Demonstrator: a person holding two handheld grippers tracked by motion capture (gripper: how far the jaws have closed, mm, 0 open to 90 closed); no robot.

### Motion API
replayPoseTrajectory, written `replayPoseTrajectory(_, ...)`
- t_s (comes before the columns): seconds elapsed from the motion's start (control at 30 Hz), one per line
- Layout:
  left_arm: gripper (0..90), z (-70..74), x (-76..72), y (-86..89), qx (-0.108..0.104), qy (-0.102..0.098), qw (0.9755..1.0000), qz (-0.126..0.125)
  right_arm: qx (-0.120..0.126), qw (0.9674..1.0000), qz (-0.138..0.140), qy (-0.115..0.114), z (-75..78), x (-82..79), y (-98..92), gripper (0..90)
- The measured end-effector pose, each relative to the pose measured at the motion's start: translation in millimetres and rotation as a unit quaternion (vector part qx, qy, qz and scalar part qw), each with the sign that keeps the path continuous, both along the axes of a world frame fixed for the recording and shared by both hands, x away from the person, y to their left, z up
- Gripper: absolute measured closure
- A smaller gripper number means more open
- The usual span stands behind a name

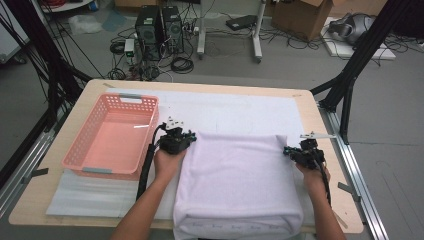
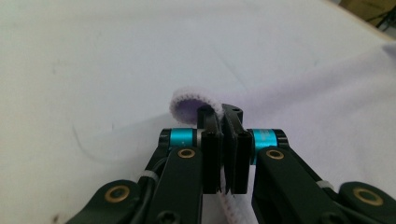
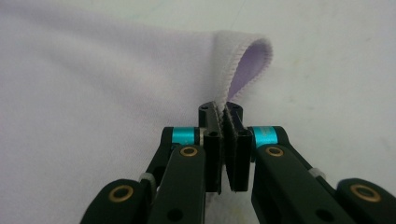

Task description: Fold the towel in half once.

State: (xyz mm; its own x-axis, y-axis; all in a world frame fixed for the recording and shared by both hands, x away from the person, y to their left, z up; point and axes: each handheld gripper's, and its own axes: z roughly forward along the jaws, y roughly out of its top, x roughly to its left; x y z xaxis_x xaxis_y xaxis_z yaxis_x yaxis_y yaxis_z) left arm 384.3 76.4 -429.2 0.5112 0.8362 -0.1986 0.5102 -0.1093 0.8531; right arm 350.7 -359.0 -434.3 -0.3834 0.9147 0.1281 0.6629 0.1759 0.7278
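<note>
- Currently the near edge of the towel point(image 1: 240, 180) is hanging over the table's point(image 1: 55, 197) front edge, between the person's two forearms.
- The towel, pale lilac, is lying flat on a white sheet point(image 1: 230, 110) that is covering the middle of the table.
- Left hand point(image 1: 167, 164) is sitting at the towel's far left corner, carrying the left gripper point(image 1: 186, 141).
- Left gripper is pinching that corner: jaws are pressed together with the stitched hem point(image 2: 196, 97) caught between the pads, curling up in a small loop above the jaw tips in the left gripper view.
- Right hand point(image 1: 314, 179) is sitting at the far right corner, carrying the right gripper point(image 1: 290, 150).
- Right gripper is clamping likewise: jaws are closed tight on the hem, and the corner flap point(image 3: 250, 58) is standing up past the tips, showing its lilac underside in the right gripper view.
- Both corners are being gripped at the towel's far edge, well apart from each other.
- Pink basket point(image 1: 82, 145) is standing left of the towel, just beside the left gripper, on the sheet.
- Beyond the table, computer towers point(image 1: 159, 26) and cardboard boxes point(image 1: 305, 15) are sitting on the floor.
</note>
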Motion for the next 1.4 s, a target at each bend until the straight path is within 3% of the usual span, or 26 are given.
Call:
replayPoseTrajectory(0.13, 86.4, 16.6, 13.7, -1.1, -0.011, -0.012, 0.9998, 0.012, -0.015, 0.9998, -0.014, -0.007, 7.2, 7.8, -6.0, 87.3)
replayPoseTrajectory(0.3, 86.4, 25.8, 34.7, -4.2, -0.016, -0.03, 0.9993, 0.016, -0.007, 0.9988, -0.032, -0.037, 16.1, 26.3, -18.6, 87.3)
replayPoseTrajectory(0.43, 86.4, 30.5, 54.9, -11.5, -0.001, -0.047, 0.9988, 0.013, -0.022, 0.9976, -0.038, -0.053, 22.7, 46.1, -18.6, 87.2)
replayPoseTrajectory(0.6, 86.4, 31.3, 78.3, -11.5, -0.01, -0.034, 0.9991, 0.023, -0.023, 0.996, -0.058, -0.064, 22.3, 65.0, -16.1, 87.2)
replayPoseTrajectory(0.73, 86.3, 30.5, 86.1, -12.4, -0.011, -0.04, 0.9986, 0.032, -0.023, 0.9952, -0.069, -0.066, 18.3, 75.4, -12.9, 87.1)
replayPoseTrajectory(0.83, 86.3, 26.3, 90.8, -8.0, -0.016, -0.028, 0.9985, 0.043, -0.012, 0.9942, -0.075, -0.076, 18.7, 81.4, -9.9, 87.1)
replayPoseTrajectory(0.93, 83.9, 22.3, 90.8, -7.8, -0.011, -0.02, 0.999, 0.038, -0.015, 0.9932, -0.079, -0.085, 18.4, 86.7, -4.6, 86.4)
replayPoseTrajectory(1.03, 68.3, 19.7, 86.8, -9.6, -0.015, -0.008, 0.9993, 0.034, -0.014, 0.994, -0.084, -0.069, 15.1, 89.9, -1.8, 78.7)
replayPoseTrajectory(1.1, 63.1, 17.6, 82.7, -13.3, -0.005, -0.002, 0.9998, 0.021, -0.008, 0.9946, -0.081, -0.065, 15.7, 89.1, -2.7, 78.4)
replayPoseTrajectory(1.2, 62.7, 15.4, 70.2, -17.9, 0.006, -0.024, 0.9997, 0.006, -0.012, 0.9957, -0.069, -0.06, 21.6, 84.3, -4.7, 77.8)
replayPoseTrajectory(1.27, 62.1, 16.1, 65.9, -18.8, 0.004, -0.013, 0.9999, -0.007, -0.018, 0.9961, -0.059, -0.063, 27.2, 79.3, -6.4, 77.1)
replayPoseTrajectory(1.4, 60.2, 20.7, 50.2, -21.4, -0.01, -0.042, 0.999, -0.014, -0.016, 0.9971, -0.043, -0.061, 35.8, 67.7, -11.6, 74.0)
